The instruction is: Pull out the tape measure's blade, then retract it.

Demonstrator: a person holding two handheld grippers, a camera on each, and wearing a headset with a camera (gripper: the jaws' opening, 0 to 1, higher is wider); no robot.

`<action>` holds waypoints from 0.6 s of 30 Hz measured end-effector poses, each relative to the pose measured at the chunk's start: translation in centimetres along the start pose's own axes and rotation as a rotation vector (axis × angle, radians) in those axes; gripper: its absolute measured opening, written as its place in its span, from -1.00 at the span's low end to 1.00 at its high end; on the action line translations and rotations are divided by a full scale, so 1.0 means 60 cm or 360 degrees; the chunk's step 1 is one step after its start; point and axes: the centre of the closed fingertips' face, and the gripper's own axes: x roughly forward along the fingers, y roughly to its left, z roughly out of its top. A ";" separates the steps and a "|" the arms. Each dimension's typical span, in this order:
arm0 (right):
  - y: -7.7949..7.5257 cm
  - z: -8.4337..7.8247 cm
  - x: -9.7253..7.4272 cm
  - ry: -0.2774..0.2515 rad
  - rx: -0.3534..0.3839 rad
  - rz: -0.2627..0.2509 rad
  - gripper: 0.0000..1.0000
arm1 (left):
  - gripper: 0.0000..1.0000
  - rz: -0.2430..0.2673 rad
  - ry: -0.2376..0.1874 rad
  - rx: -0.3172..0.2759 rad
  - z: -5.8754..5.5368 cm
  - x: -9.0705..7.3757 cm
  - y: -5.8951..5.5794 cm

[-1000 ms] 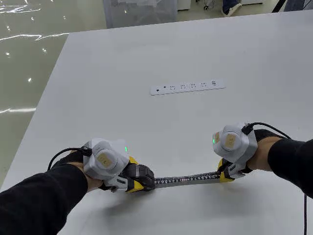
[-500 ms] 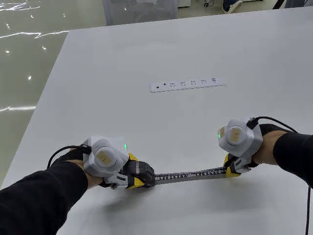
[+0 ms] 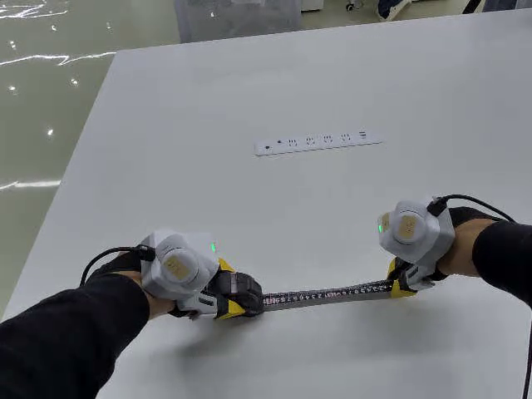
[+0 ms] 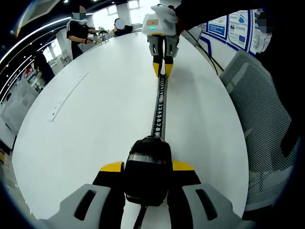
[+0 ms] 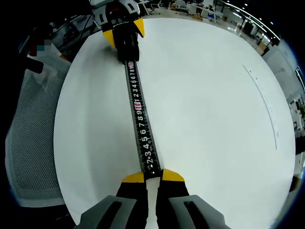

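The black tape measure case (image 3: 238, 295) (image 4: 147, 171) rests on the white table (image 3: 274, 75) at the near left, and my left gripper (image 3: 226, 298) (image 4: 147, 167) is shut on it. Its numbered blade (image 3: 328, 293) (image 4: 159, 102) (image 5: 139, 124) runs out to the right, low over the tabletop. My right gripper (image 3: 401, 287) (image 5: 152, 177) is shut on the blade's tip. In the right gripper view the case (image 5: 127, 42) sits far off between the left gripper's yellow-tipped jaws. The left gripper view shows the right gripper (image 4: 162, 69) at the blade's far end.
A white power strip (image 3: 318, 143) lies flat at mid-table, well beyond the blade. A mesh chair back (image 4: 264, 124) stands by the table's near edge. People stand at the far end of the table in the left gripper view.
My right gripper has moved further right with the blade's tip, so more blade is out of the case. The left gripper and case have stayed put.
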 end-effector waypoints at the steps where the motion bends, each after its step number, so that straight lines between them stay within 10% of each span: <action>1: 0.001 -0.002 -0.003 -0.0001 0.0002 -0.0001 -1.00 | -0.44 0.0000 0.0000 0.0000 0.000 0.000 0.000; 18: -0.005 -0.029 -0.021 0.0013 0.0024 -0.0005 -1.00 | -0.44 0.0002 0.0003 0.0001 0.000 0.001 0.000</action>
